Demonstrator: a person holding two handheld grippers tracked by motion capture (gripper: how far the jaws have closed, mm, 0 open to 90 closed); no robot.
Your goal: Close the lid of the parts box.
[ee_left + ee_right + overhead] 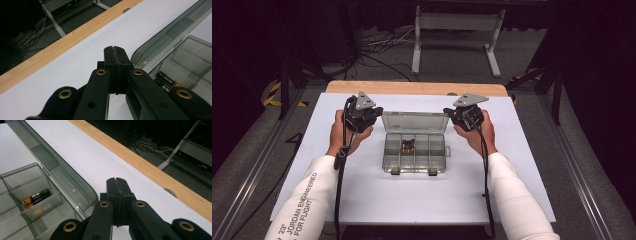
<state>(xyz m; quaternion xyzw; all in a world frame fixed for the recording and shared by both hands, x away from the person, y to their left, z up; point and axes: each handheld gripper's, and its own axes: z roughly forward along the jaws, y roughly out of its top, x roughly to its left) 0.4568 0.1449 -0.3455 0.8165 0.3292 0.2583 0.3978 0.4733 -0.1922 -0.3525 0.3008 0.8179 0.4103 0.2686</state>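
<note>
The left claw (pixel 362 114) has its jaws pressed together with nothing between them, as its own view (pixel 115 62) shows plainly, the two black tips meeting over the white bench (pixel 82 50). The right claw (pixel 467 114) is likewise pressed together and empty, its tips (pixel 117 187) meeting above the bench near the wooden far edge (pixel 150 167). Each claw is held in a hand, the left hand (pixel 343 134) and the right hand (pixel 477 134), and both hover just beside the far corners of a clear plastic compartment box (pixel 416 159) that sits at the middle of the bench. A cable (pixel 340 170) trails down from the left claw along the white sleeve (pixel 307 200).

The box stands open, its lid (pixel 414 121) tilted back toward the far side. Inside it, in a middle compartment of the far row, lie a few batteries (pixel 407 146), black with coppery ends; they look like two or three, though the high view is too coarse to count them surely. The left claw's view shows them (pixel 166 82) just beyond its right jaw, and the right claw's view shows one (pixel 36 196) in a divided cell.
</note>
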